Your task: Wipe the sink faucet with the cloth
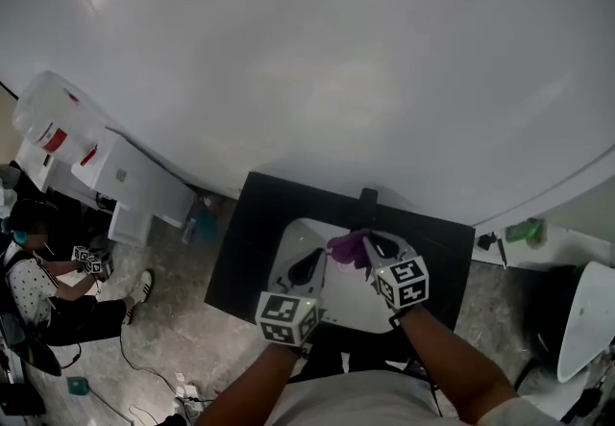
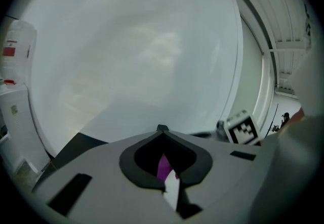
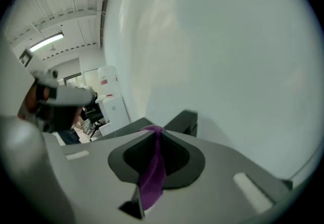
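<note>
A white wall [image 1: 317,59] fills the upper half of the head view. Below it a black tabletop [image 1: 245,241] is seen, with a white sink [image 1: 348,307] set into it. Two bare forearms are stretched forward from the bottom edge over the sink, the left forearm [image 1: 245,388] angled up to the right and the right forearm [image 1: 452,357] angled up to the left, so that the grippers are brought near each other above the basin.

The right gripper [image 1: 377,246] is closed on the purple cloth [image 1: 348,245]. In the right gripper view the cloth [image 3: 152,177] is pinched at the jaw tips and trails back through the opening behind them.

The left gripper [image 1: 312,265] is held just beside the cloth's left edge. Its jaws are seen together at the tips, with a sliver of purple [image 2: 163,166] showing through the opening behind them.

The dark faucet [image 1: 368,195] stands at the sink's far edge, just beyond the cloth.
</note>
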`<action>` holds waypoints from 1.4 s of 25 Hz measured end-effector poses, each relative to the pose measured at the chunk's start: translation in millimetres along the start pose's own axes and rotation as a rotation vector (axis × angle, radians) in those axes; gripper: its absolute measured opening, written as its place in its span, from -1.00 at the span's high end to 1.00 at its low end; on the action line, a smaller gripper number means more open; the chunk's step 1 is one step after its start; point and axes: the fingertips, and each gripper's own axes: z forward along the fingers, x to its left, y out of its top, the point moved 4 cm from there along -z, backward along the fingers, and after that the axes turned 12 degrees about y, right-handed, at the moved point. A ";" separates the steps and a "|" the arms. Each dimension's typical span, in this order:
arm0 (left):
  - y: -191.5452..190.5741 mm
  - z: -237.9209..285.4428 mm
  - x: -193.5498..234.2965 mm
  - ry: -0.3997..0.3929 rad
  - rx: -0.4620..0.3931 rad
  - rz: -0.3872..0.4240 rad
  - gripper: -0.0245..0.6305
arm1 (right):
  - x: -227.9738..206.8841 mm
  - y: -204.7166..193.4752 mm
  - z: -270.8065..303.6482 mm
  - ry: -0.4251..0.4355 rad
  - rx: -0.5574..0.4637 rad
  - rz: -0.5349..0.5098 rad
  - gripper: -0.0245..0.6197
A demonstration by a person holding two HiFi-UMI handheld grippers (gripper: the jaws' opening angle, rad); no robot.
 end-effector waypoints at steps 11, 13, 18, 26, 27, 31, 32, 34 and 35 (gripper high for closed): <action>-3.1 1.4 -4.5 0.000 0.017 0.031 0.91 | -16.7 6.3 22.2 0.050 0.041 -0.034 0.83; -6.8 -1.0 -7.5 -0.014 0.023 0.041 0.91 | 15.5 -28.2 10.3 0.120 0.061 0.022 0.83; 8.4 -23.8 -20.6 -0.023 -0.038 0.042 0.91 | 56.4 -8.4 -39.9 0.179 -0.005 -0.029 0.83; 79.1 -82.2 -48.5 -0.032 -0.214 0.083 0.91 | 101.3 118.4 -136.3 0.162 -0.268 -0.192 0.82; 87.5 -86.0 -52.2 -0.034 -0.232 0.093 0.91 | 104.3 129.6 -144.1 0.151 -0.285 -0.229 0.82; 108.2 -94.3 -71.2 -0.041 -0.292 0.148 0.91 | 106.4 149.9 -166.6 0.117 -0.331 -0.291 0.83; 110.4 -95.5 -75.9 -0.045 -0.299 0.160 0.91 | 105.8 151.3 -170.0 0.111 -0.338 -0.288 0.83; 113.5 -97.2 -84.1 -0.057 -0.308 0.178 0.91 | 105.4 152.0 -174.1 0.102 -0.346 -0.279 0.83; 114.1 -97.2 -86.2 -0.061 -0.310 0.183 0.91 | 105.3 152.2 -175.0 0.100 -0.349 -0.275 0.83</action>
